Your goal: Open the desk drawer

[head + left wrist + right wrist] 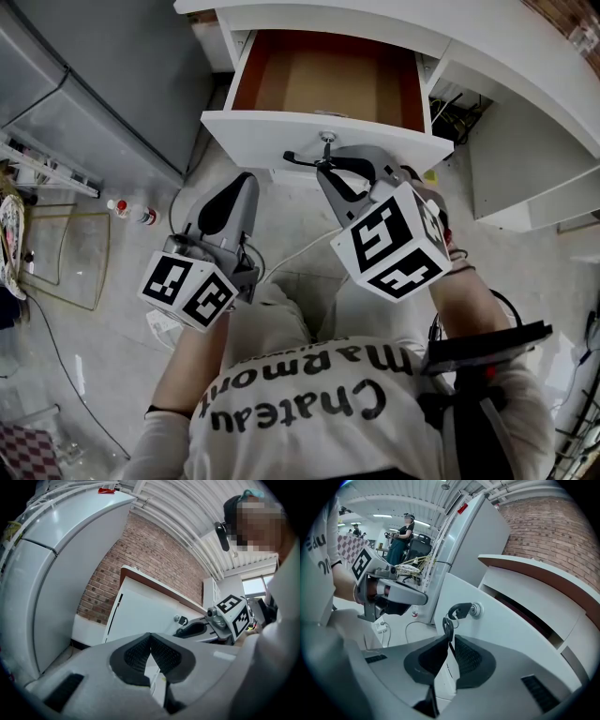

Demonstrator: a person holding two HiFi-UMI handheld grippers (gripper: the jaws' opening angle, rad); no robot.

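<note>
We judge the pull all but done: the desk drawer [281, 131] stands well out at the far side. Our right gripper [450, 643] reaches to its front, jaws seemingly pinched on the dangling key [447, 626] under the lock key [461, 610]. Next we need only let go. Our left gripper [150, 637] hangs lower left, jaws together, empty.

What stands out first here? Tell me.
The white desk drawer stands pulled out at the top of the head view, showing a brown inside. A black key sits in its front lock, and the right tool is shut on a second key hanging from it. The left tool, shut on nothing, hangs clear of the drawer at lower left.
</note>
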